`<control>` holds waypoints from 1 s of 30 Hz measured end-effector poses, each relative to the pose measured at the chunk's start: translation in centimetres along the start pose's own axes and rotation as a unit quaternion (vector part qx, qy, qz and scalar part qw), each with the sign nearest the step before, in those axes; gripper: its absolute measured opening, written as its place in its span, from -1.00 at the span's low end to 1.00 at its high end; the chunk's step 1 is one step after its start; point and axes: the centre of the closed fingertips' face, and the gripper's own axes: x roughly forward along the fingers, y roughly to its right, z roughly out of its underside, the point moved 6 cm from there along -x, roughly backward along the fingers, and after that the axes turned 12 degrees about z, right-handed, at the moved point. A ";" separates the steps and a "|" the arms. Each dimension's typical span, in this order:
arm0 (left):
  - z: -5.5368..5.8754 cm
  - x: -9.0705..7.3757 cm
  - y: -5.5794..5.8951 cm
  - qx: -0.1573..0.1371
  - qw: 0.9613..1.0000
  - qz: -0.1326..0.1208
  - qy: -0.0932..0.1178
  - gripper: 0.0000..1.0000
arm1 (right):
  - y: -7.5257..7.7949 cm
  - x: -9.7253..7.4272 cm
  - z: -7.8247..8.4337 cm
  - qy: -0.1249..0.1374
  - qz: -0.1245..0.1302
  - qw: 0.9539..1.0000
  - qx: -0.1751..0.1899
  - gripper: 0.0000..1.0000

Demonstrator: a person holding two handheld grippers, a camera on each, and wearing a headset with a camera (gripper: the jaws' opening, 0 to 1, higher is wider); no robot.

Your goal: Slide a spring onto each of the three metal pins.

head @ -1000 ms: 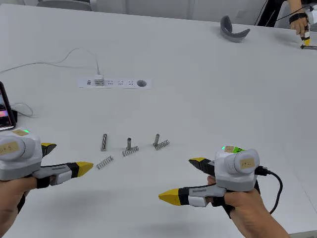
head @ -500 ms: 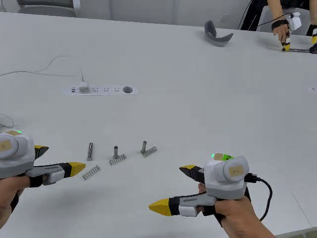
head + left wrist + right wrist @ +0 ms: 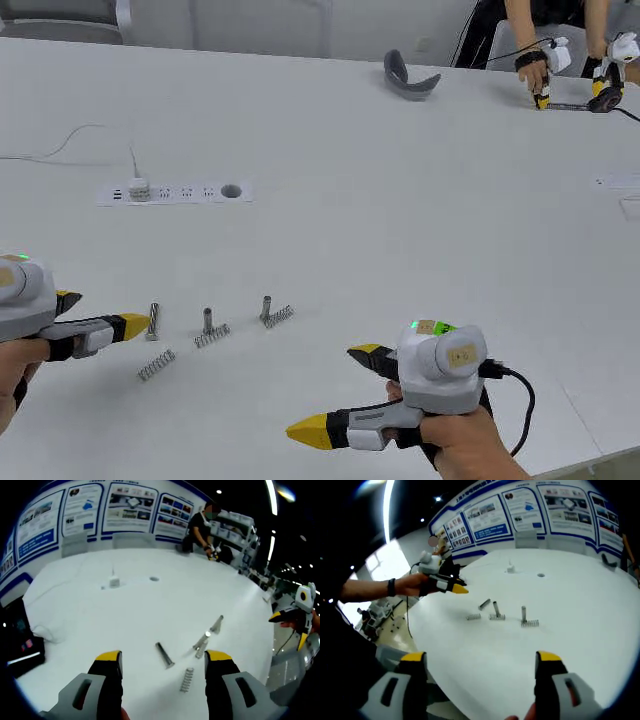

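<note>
Three metal pins sit in a row on the white table [image 3: 400,260]: the left pin [image 3: 153,321] lies on its side, while the middle pin [image 3: 208,320] and right pin [image 3: 266,307] stand upright. A loose spring lies by each: left spring [image 3: 157,364], middle spring [image 3: 212,336], right spring [image 3: 279,316]. My left gripper [image 3: 100,310] is open, its yellow tip just left of the lying pin [image 3: 164,655]. My right gripper [image 3: 335,392] is open and empty, nearer me, to the right of the row [image 3: 496,609]. The left gripper [image 3: 451,585] shows beyond the pins.
A white power strip [image 3: 175,191] with a plug and cable lies farther back. A grey curved object [image 3: 408,78] rests at the far side. Another person's hands work with grippers at the far right [image 3: 570,75]. A phone [image 3: 20,640] is at my left.
The head camera has swung, shifting the whole picture left and down. My left gripper's tip has come closer to the lying pin. Both grippers stay open.
</note>
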 end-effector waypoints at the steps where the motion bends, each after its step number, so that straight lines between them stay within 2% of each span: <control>1: 0.0 0.2 -0.1 -0.003 1.000 -0.002 -0.002 0.32 | 0.0 0.0 0.0 0.000 0.000 1.000 0.001 0.81; 6: 0.1 1.7 -0.7 -0.020 1.000 -0.006 -0.002 0.20 | -0.2 0.1 0.0 0.001 0.000 1.000 0.003 0.80; 13: 0.2 3.7 -1.1 -0.029 1.000 -0.007 -0.007 0.06 | -0.3 0.1 0.0 0.000 -0.001 1.000 0.002 0.78; 23: 0.4 5.9 -1.7 -0.024 0.999 -0.017 -0.017 -0.31 | -0.3 0.2 0.2 -0.001 -0.001 1.000 0.002 0.79; 30: 1.4 7.4 -2.0 -0.032 0.999 -0.024 -0.030 -0.49 | -0.4 0.4 0.1 -0.005 -0.006 1.000 0.001 0.79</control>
